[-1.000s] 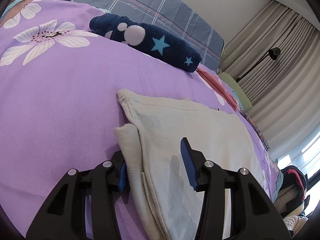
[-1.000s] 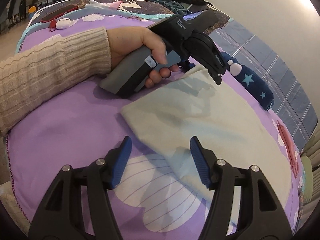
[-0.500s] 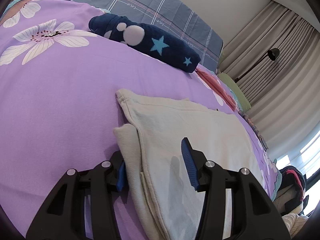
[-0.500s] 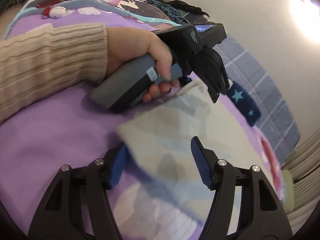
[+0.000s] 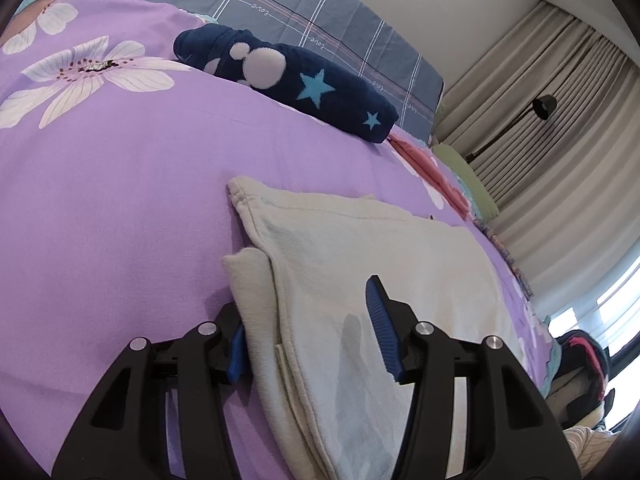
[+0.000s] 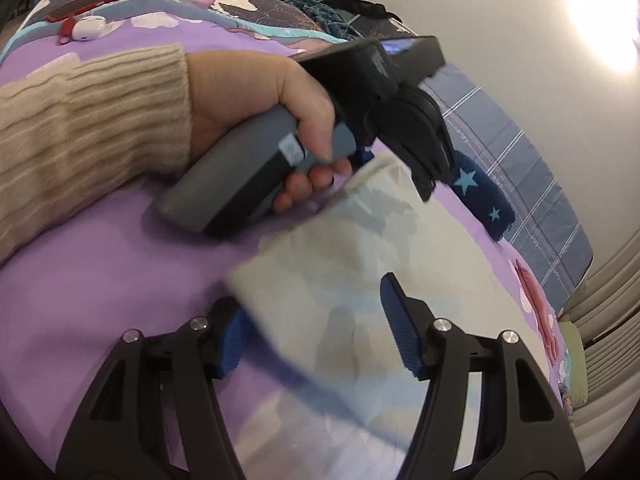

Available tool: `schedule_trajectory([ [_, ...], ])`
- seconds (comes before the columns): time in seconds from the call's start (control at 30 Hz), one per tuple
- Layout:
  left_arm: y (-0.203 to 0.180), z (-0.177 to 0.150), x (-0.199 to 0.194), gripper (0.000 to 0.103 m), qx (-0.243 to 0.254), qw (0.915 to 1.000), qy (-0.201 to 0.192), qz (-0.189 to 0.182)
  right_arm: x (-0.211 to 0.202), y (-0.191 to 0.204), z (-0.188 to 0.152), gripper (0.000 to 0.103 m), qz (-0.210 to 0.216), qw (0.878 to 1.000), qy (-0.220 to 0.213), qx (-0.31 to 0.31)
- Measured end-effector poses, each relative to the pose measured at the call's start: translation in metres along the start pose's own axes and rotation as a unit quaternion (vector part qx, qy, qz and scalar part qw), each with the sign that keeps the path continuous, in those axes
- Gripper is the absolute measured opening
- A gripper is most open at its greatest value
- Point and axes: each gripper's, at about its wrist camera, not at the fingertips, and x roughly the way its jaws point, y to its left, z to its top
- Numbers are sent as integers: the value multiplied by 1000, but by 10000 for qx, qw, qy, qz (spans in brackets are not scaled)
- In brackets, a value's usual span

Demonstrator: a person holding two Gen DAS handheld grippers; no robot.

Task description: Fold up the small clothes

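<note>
2 claws, left claw [image 5: 306, 330] and right claw [image 6: 312, 330], gape astride blurred cream garment [image 6: 340, 264].

Close wrist views, angled down, sharing cream garment [image 5: 360, 264]

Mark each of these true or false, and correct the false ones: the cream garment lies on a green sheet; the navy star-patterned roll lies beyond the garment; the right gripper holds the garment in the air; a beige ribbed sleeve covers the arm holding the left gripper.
1. The cream folded garment lies on a green sheet. False: the purple flowered sheet is under it.
2. The navy star-patterned roll lies beyond the garment. True.
3. The right gripper holds the garment in the air. False: its jaws straddle a corner, unclamped.
4. A beige ribbed sleeve covers the arm holding the left gripper. True.
</note>
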Motion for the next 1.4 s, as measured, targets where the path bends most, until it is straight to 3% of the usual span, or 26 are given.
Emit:
schedule_trajectory([
  [0.03,0,0,0,52,-4,10000,-4,9,2,-1,2,56,92,10000,0,20],
  [0.07,1,0,0,47,-33,10000,-7,10,4,-3,3,40,259,9997,24,36],
  [0.1,3,1,1,39,-76,10000,-4,32,5,-4,2,17,305,9995,42,45],
  [0.13,6,1,2,33,-153,9999,23,74,5,-5,2,6,268,9996,67,82],
  [0.17,8,2,3,17,-218,9997,54,110,3,-10,1,3,307,9993,40,217],
  [0.23,8,3,3,9,-271,9995,106,130,-3,-23,0,2,440,9977,-66,503],
  [0.43,-37,19,-14,9,86,9998,-148,130,-31,-77,-10,2,556,9889,-496,1286],
  [0.63,-105,39,-8,9,744,9951,-196,621,-54,-142,-38,2,642,9694,-773,2239],
  [0.77,-147,46,8,9,910,9934,-209,661,-59,-186,-75,2,756,9495,-799,2937],
  [0.93,-212,44,40,9,1398,9873,-150,734,-60,-238,-136,2,1057,9121,-756,3889],
  [1.13,-285,30,97,9,2115,9735,36,872,-68,-279,-197,2,884,8896,-751,4418],
  [1.4,-341,12,179,9,2336,9668,536,888,-76,-317,-269,3,551,8599,-606,5039],
])
